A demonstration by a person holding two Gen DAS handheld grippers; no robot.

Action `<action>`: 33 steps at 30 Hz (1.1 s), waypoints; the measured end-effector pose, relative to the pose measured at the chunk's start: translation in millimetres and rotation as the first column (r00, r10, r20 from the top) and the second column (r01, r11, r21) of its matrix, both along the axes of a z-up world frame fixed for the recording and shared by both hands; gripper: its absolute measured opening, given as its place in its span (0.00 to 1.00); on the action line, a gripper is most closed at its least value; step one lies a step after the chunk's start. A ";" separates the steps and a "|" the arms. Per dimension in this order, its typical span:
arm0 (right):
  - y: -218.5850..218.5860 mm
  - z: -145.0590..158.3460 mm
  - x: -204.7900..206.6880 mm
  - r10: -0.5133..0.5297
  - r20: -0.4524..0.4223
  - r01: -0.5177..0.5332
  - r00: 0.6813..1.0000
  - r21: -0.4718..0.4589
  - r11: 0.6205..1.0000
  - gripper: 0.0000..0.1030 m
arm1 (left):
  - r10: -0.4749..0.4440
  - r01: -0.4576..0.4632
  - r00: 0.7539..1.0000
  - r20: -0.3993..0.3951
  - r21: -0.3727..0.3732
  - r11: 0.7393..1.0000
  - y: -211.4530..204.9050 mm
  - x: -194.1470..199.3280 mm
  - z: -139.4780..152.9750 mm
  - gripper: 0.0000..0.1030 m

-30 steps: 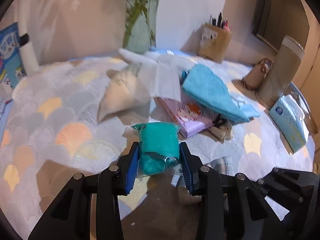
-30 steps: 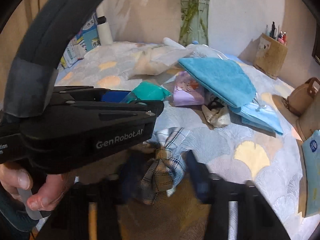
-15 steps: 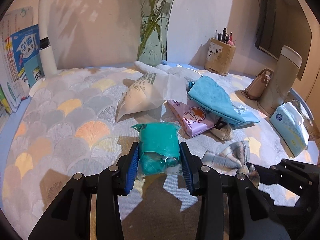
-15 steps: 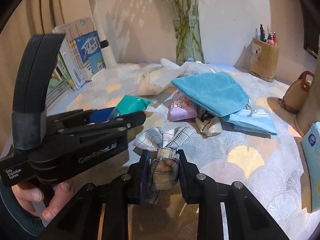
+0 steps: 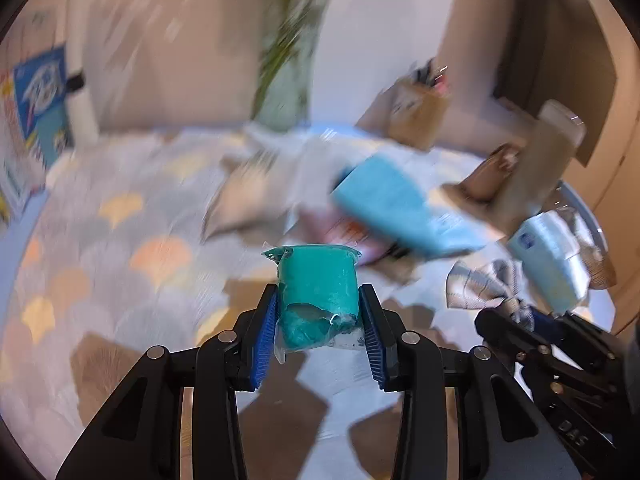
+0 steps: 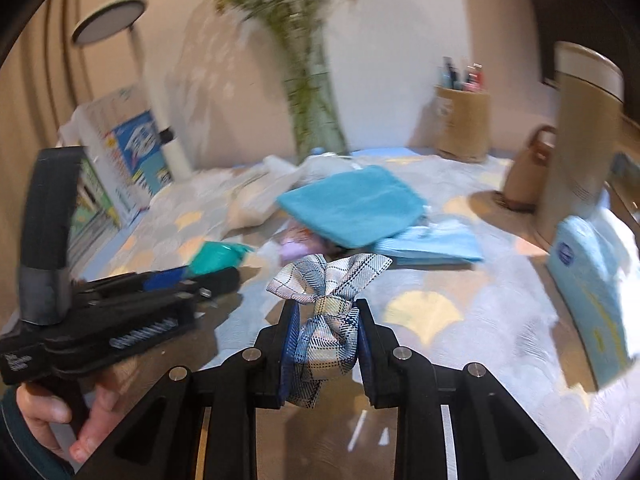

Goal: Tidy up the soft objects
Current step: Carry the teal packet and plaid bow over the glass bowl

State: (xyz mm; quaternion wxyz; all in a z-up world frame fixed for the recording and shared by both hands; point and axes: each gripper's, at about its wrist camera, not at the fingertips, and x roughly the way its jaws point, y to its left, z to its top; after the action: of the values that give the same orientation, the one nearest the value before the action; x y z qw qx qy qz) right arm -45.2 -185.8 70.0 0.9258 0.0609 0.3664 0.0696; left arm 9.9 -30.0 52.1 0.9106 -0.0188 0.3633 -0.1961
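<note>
My left gripper (image 5: 319, 316) is shut on a teal packet in clear wrap (image 5: 318, 292) and holds it above the table; both also show in the right wrist view (image 6: 214, 258). My right gripper (image 6: 326, 334) is shut on a plaid cloth bow (image 6: 328, 312), lifted off the table; the bow shows in the left wrist view (image 5: 486, 286). A blue cloth pouch (image 6: 352, 210) lies on a pink pack (image 6: 298, 242) and a light blue pack (image 6: 432, 244) mid-table. A beige bag (image 5: 244, 200) lies behind.
A glass vase with stems (image 6: 314, 116), a pen holder (image 6: 462, 122), a brown bag (image 6: 528, 172), a tall beige flask (image 6: 580, 136) and a tissue pack (image 6: 592, 292) stand at the back and right. Books (image 6: 128, 160) and a lamp (image 6: 110, 24) are at the left.
Both grippers have risen with their loads. The left wrist view is now blurred from motion and has swung. The bow is higher off the table.
</note>
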 end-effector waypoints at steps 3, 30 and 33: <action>-28.5 16.3 -6.7 -0.049 0.023 0.048 0.999 0.033 0.998 0.26 | -0.046 0.046 0.998 0.051 0.002 0.999 -28.2 -2.7 30.3 0.35; -376.9 92.1 -54.7 -0.620 0.006 0.604 0.785 0.214 0.767 0.26 | -0.510 0.486 0.837 0.197 0.160 0.859 -374.1 -34.4 106.8 0.35; -409.4 75.8 -50.3 -0.668 -0.086 0.664 0.739 0.263 0.700 0.26 | -0.532 0.502 0.829 0.170 0.191 0.843 -397.7 -32.5 95.3 0.35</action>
State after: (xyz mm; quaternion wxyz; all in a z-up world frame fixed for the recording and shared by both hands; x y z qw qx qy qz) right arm -95.4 -595.2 145.8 0.8733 0.3170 0.2985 -0.2187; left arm -22.6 -427.7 147.5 0.8562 0.1647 0.2660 -0.4110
